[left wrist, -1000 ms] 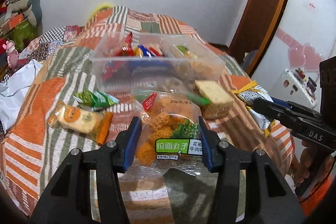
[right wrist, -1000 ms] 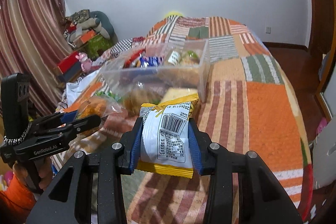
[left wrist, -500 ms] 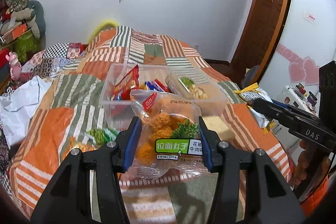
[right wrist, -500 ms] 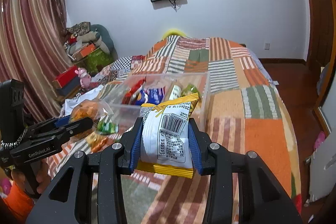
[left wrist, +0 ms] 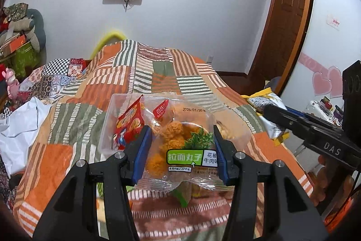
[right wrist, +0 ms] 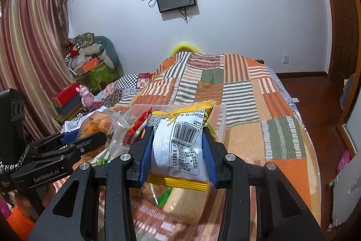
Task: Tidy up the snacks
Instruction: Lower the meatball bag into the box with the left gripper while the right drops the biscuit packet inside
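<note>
My left gripper [left wrist: 180, 146] is shut on a clear bag of orange noodle balls [left wrist: 180, 139] with a green label, held in the air in front of the clear plastic snack box [left wrist: 108, 128]. The box holds a red packet [left wrist: 129, 123] and other snacks. My right gripper [right wrist: 178, 148] is shut on a white and yellow barcode packet [right wrist: 182, 141], also lifted, near the same box [right wrist: 222, 119]. Each gripper shows in the other's view: the right one [left wrist: 277, 116] at the right, the left one [right wrist: 90, 141] at the left.
The box stands on a bed with an orange and green patchwork quilt [left wrist: 158, 73]. More snack packs lie below the grippers, among them a cake slice [right wrist: 180, 204]. Clutter and a pink toy [right wrist: 84, 96] sit at the left; a wooden door [left wrist: 284, 22] is at the right.
Both grippers have risen and tilted up with their packets still held. The box and the snacks on the quilt have dropped lower in both views and are partly hidden behind the packets.
</note>
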